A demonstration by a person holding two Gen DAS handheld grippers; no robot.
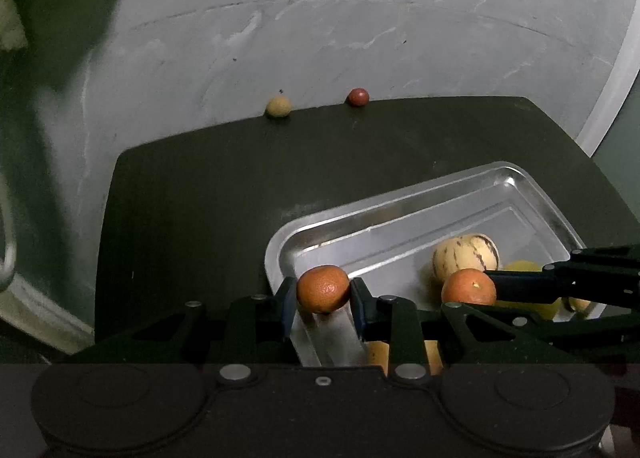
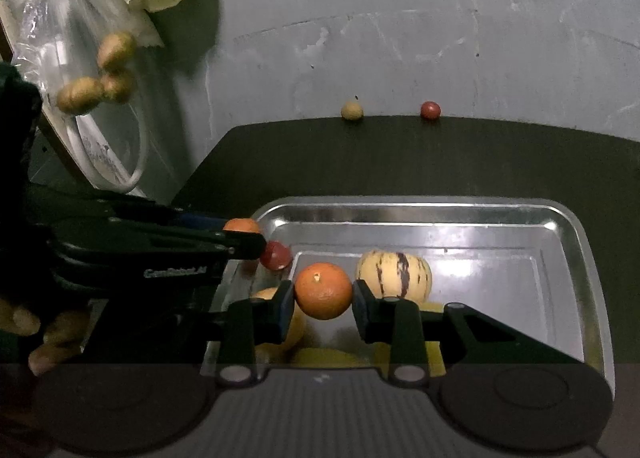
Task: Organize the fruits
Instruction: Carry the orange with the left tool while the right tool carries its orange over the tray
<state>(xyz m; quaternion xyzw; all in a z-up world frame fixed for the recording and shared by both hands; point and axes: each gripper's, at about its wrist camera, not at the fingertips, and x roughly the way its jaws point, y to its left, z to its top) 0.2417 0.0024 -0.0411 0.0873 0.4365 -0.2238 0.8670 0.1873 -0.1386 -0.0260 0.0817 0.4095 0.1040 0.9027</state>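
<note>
Yellow fruit (image 2: 328, 356) beneath the right gripper (image 2: 323, 298): mostly hidden by finger linkages, kind unreadable. Pale rounded fruit (image 2: 298, 324) behind its left finger, partly covered. Clear plastic bag (image 2: 60, 18) of tan oval items, upper left: blurred, cut by frame edge.

Two mandarins, one (image 1: 323, 289) over the steel tray's (image 2: 576, 234) left rim, one (image 2: 323, 290) above the striped pepino melon (image 2: 394, 272) (upright, inside); a tan fruit (image 2: 352, 110) and a red fruit (image 2: 430, 110) sit apart at the tabletop's (image 1: 200, 198) far edge.
</note>
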